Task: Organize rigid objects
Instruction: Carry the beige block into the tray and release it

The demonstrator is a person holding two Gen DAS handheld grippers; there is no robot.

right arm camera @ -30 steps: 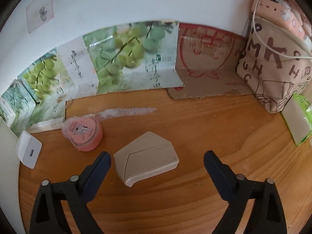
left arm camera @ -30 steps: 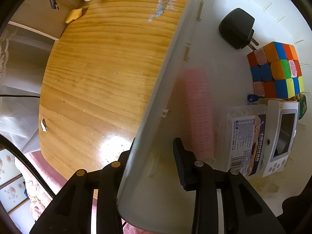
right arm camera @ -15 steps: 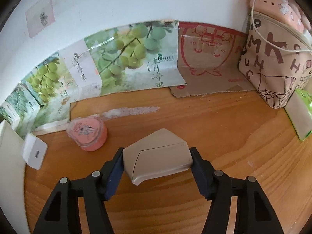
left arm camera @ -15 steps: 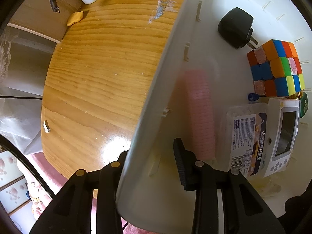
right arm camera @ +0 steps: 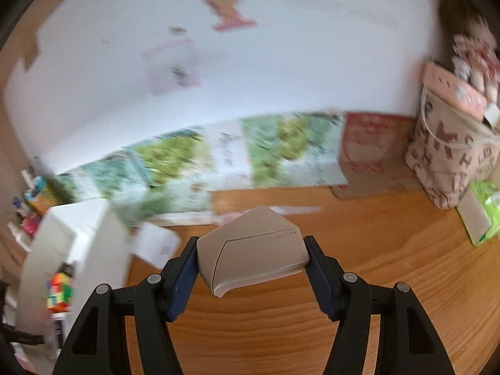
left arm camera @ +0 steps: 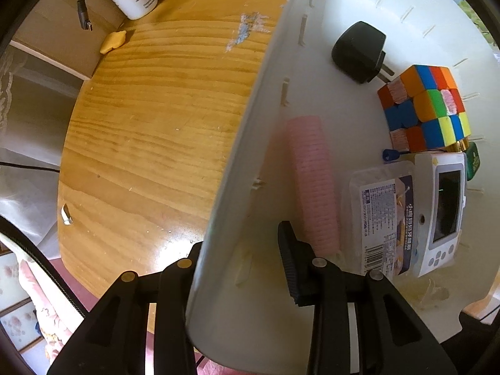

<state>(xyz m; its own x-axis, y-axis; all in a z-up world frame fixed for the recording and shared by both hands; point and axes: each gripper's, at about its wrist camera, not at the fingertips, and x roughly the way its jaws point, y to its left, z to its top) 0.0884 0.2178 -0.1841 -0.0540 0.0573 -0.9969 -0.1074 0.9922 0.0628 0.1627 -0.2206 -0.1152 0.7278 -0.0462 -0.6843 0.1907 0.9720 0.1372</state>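
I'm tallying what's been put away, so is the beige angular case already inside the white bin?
No, the beige angular case is clamped in the right gripper above the wooden table, outside the white bin.

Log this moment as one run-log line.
left gripper: shut on white bin wall | right gripper: shut on beige case, clear of wooden table | bin holds puzzle cube, black charger

Beige case now clamped between right gripper fingers, off the table.

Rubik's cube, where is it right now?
Left wrist view: the Rubik's cube sits inside the white bin, right side, between black charger and white handheld console.
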